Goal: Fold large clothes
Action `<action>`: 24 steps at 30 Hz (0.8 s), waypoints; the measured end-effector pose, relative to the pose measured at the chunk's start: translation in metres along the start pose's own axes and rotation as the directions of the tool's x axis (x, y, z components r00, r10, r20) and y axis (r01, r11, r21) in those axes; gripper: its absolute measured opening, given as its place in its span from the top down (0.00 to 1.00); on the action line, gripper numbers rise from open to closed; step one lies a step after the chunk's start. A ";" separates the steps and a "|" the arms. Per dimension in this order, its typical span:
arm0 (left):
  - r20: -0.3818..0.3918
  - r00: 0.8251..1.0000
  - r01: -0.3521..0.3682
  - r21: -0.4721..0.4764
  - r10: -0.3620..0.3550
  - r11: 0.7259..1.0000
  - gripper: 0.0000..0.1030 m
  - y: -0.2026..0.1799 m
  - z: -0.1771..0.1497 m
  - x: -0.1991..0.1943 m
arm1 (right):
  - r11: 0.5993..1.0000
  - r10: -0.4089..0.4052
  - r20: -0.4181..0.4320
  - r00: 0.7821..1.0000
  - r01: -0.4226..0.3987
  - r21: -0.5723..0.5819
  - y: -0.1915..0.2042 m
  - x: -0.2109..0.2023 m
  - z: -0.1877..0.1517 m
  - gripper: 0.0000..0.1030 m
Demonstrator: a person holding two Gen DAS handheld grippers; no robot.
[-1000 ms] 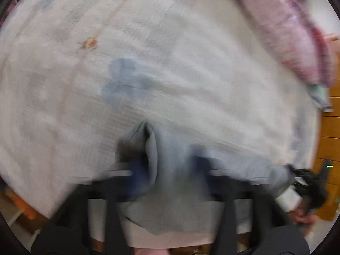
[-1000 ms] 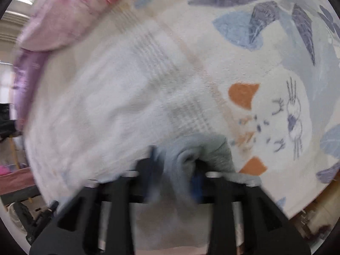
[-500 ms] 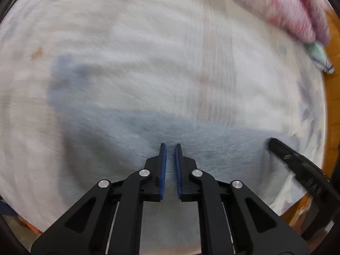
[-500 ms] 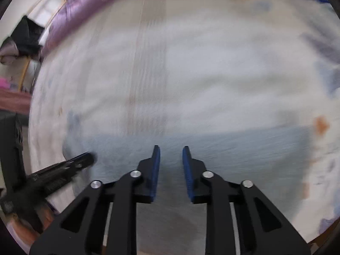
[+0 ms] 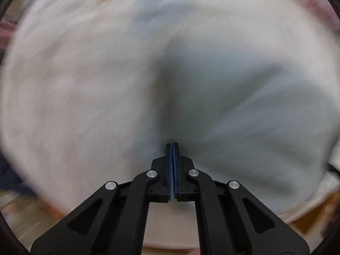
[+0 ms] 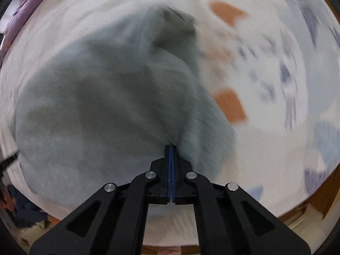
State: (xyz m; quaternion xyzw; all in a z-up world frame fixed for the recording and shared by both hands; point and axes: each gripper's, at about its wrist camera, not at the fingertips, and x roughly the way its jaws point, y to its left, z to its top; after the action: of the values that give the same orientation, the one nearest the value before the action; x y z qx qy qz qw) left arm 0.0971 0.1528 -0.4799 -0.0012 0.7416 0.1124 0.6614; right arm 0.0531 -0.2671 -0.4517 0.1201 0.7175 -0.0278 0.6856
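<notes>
A light blue-grey garment lies spread on a white printed bed cover. My left gripper points down at it. Its jaws are closing tight, and the cloth creases up toward the blue pads. In the right wrist view the same garment fills the left half, with a darker bunched part at the top. My right gripper has its jaws pressed together on a pinch of the fabric, and folds radiate from the tips. Both views are motion-blurred.
The bed cover has orange and blue-purple prints to the right of the garment. A pink quilt lies at the far right corner and a purple pillow at the far left. Dark clothes lie off the bed's near edge.
A second ago both grippers held thick folds of the garment. Half a second ago they hung nearly closed and empty over the flat cloth. Now both are lower, with their jaws together on it.
</notes>
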 end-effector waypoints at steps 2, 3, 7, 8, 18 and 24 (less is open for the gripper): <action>-0.108 0.994 0.016 -0.062 -0.022 0.998 0.97 0.023 -0.026 0.020 | 0.997 -0.074 -0.033 0.997 0.073 -0.027 0.005 0.000 -0.014 1.00; -0.135 0.990 0.039 -0.100 -0.052 0.994 0.96 0.033 -0.036 0.021 | 0.996 -0.089 -0.049 0.995 0.089 -0.007 0.007 -0.005 -0.020 1.00; -0.052 0.987 0.147 -0.105 -0.153 0.984 0.96 0.039 -0.063 -0.018 | 1.000 0.023 0.058 0.998 -0.023 0.000 0.036 -0.047 -0.033 0.94; -0.016 0.979 0.199 -0.084 -0.201 0.976 0.96 0.029 -0.062 -0.030 | 0.997 0.072 0.068 0.995 -0.071 -0.020 0.048 -0.052 -0.034 0.94; -0.061 0.926 0.371 -0.042 -0.373 0.928 0.99 -0.046 -0.058 0.015 | 0.981 0.122 -0.115 0.986 -0.137 -0.138 0.097 0.022 -0.065 1.00; -0.110 0.931 0.347 -0.038 -0.349 0.937 0.98 -0.023 -0.073 -0.008 | 0.986 0.165 -0.124 0.978 -0.168 -0.012 0.036 -0.015 -0.074 0.94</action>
State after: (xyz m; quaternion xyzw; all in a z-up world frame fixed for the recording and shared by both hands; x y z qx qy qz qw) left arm 0.0297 0.1170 -0.4683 -0.1448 0.7654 -0.0002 0.6270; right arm -0.0110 -0.2187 -0.4276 0.1735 0.7461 0.0450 0.6413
